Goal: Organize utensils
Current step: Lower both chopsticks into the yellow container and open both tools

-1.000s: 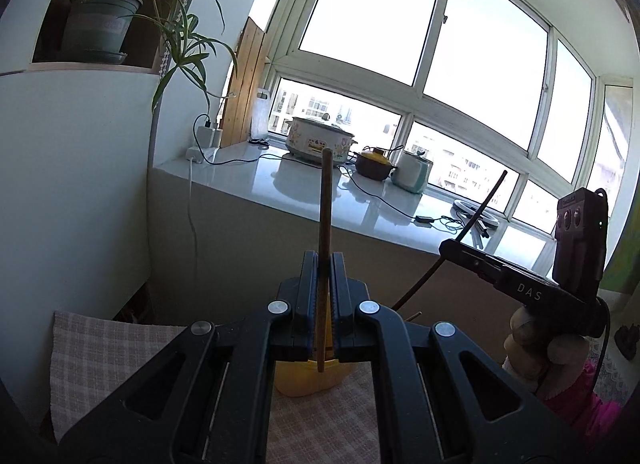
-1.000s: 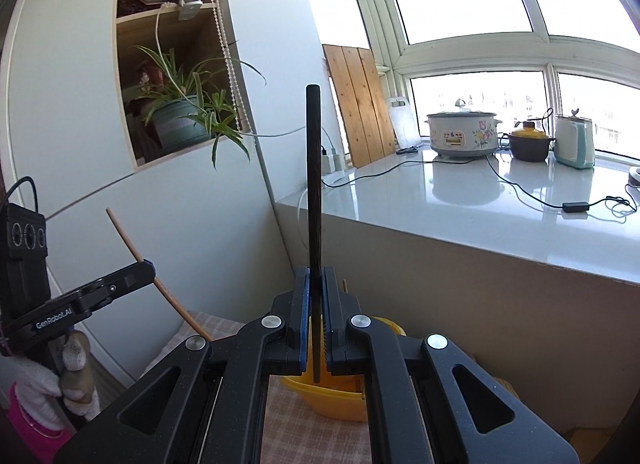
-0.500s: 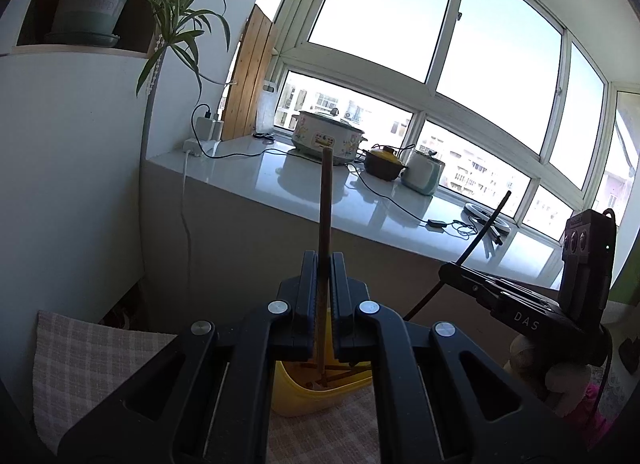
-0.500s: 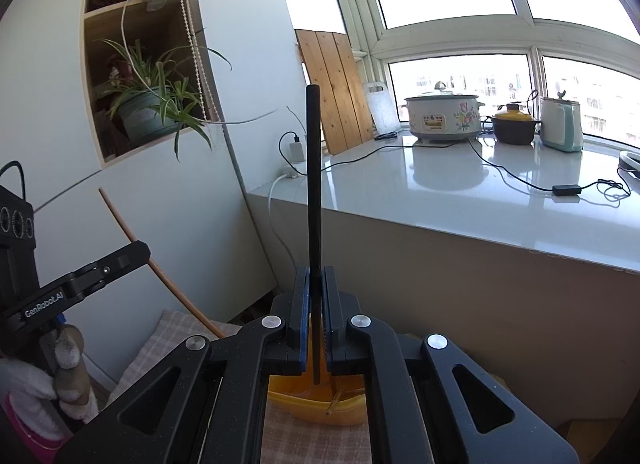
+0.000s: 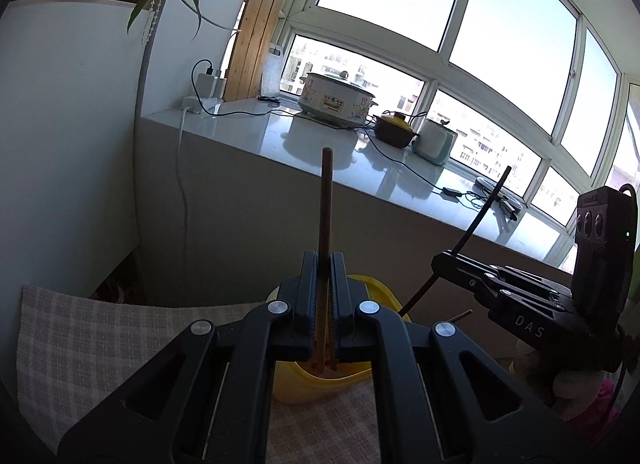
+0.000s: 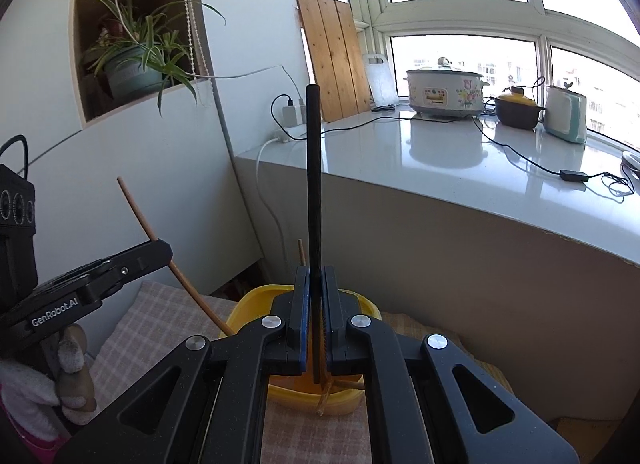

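Left gripper [image 5: 324, 304] clamping a brown chopstick [image 5: 326, 200] upright; right gripper [image 6: 316, 316] pinching a black chopstick [image 6: 313, 184], both hovering over yellow bin [image 6: 248, 304]

Daylight floods through tall windows [image 5: 508, 20] onto a glossy white counter [image 6: 460, 168] – cooker [image 6: 446, 93], brown pot [image 6: 518, 112], kettle [image 6: 566, 114] and cables on it. A white wall [image 6: 160, 168] holds a niche with a plant [image 6: 136, 52]; wooden boards [image 6: 334, 60] lean nearby.
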Demonstrator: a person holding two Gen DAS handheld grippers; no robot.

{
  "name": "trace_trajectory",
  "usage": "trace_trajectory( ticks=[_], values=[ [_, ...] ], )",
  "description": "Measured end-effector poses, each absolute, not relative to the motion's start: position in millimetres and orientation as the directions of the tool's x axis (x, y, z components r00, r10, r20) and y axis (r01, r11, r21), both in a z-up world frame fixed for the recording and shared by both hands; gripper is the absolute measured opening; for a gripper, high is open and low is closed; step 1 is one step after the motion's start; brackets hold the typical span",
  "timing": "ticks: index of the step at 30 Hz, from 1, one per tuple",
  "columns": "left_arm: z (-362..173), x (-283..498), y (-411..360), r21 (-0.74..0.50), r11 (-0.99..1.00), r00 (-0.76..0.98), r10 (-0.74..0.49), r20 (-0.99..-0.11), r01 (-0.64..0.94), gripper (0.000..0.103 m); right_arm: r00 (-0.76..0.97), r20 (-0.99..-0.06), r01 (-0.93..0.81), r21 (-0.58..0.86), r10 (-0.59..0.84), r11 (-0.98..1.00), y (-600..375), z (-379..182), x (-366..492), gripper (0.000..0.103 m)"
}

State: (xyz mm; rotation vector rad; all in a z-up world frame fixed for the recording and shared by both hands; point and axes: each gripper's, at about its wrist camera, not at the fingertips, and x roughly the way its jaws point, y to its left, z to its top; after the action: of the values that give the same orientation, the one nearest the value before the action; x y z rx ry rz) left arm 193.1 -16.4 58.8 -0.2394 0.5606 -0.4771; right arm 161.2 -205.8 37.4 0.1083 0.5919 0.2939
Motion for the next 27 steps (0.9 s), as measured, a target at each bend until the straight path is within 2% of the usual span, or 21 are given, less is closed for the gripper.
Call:
trace_trajectory(
  ticks=[15,27],
  values=[
    [39.2,194.3,-30.1,-0.344,0.86,0.693,-0.508,-0.511,0.377,0.003,0.738,-0.619,-0.244,0.125,0.267,0.962,-193.0,21.2,172.7,0.004],
    [34.6,187.9,-29.7,-0.354,0.855,0.673,-0.517,-0.529,0.379,0.004,0.725,-0.64,-0.215,0.142,0.255,0.966,-199.2,19.0,171.4,0.004]
  ],
)
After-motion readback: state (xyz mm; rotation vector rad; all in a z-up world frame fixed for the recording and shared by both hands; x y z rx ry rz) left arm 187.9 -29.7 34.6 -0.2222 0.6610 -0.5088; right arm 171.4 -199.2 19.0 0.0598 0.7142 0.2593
